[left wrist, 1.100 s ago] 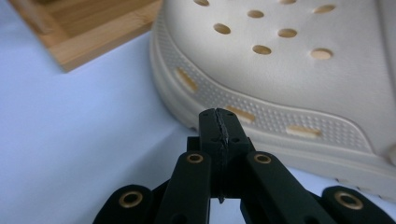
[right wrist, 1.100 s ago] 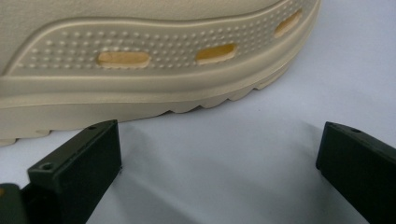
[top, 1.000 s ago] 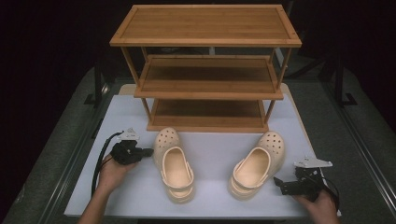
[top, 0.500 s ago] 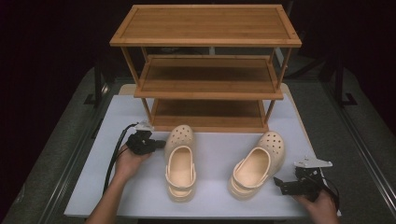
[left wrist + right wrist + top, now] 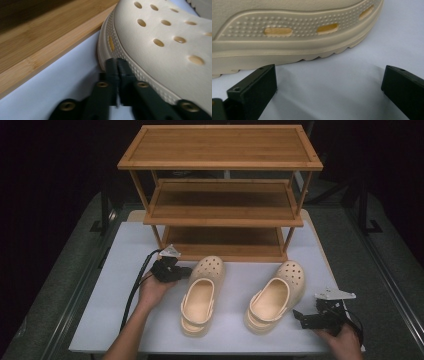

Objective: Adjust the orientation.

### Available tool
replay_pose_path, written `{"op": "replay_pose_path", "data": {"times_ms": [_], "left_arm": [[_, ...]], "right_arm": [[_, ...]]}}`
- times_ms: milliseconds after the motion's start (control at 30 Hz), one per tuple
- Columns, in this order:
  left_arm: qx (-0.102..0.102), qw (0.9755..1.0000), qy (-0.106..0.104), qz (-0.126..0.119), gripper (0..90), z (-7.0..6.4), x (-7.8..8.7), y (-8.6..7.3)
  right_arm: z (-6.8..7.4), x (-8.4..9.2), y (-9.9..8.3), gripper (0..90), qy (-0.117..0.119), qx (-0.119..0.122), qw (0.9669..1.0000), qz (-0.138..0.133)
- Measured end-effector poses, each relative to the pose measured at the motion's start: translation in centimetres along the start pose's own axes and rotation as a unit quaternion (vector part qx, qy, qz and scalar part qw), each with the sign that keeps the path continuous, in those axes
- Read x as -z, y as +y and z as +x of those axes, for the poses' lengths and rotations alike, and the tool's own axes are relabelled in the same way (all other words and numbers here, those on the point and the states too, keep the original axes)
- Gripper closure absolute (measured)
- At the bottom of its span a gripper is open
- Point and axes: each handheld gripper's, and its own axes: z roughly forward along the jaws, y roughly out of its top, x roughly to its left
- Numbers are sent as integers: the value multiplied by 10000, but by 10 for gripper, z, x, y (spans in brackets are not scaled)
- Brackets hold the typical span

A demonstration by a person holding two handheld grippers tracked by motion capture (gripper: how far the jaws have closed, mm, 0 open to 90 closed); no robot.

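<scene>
Left clog: beige foam, perforated rounded toe, pebbled rim, on white tabletop just before the bamboo rack; left gripper at its toe side, jaws almost pressed together, having just parted slightly, nothing between; right clog near right gripper, jaws spread, empty.

Black gripper, brass screws, grey plate, black cable
</scene>
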Motion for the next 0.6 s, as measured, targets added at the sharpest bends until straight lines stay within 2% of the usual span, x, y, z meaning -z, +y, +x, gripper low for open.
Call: {"op": "replay_pose_path", "data": {"times_ms": [33, 133, 167, 200, 267, 300, 333, 467, 600], "left_arm": [[13, 10000, -40, -19, 734, -1, 7, -2], [-4, 9999, -103, -42, 692, -5, 25, -3], [-32, 9999, -84, -76, 654, -8, 32, -3], [-50, 9998, -113, -156, 654, -11, 39, -3], [-99, 9988, -295, -383, 611, -20, 56, -6], [-99, 9988, -295, -383, 599, -20, 56, -6], [-131, 9976, -467, -502, 582, -29, 64, -10], [-247, 9963, -595, -568, 543, -42, 65, -15], [-298, 9964, -573, -549, 527, -49, 52, -12]], "right_arm": [[0, 0, 0, 0, 2, -2, 10000, 1], [0, 0, 0, 0, 4, -1, 10000, 0], [0, 0, 0, 0, 5, -7, 10000, 3], [0, 0, 0, 0, 5, -7, 10000, 3], [0, 0, 0, 0, 2, 3, 10000, 8], [0, 0, 0, 0, 2, 3, 10000, 8], [0, 0, 0, 0, 2, 2, 10000, 6], [0, 0, 0, 0, 1, -5, 10000, 12], [0, 0, 0, 0, 0, -4, 10000, 11]]}}
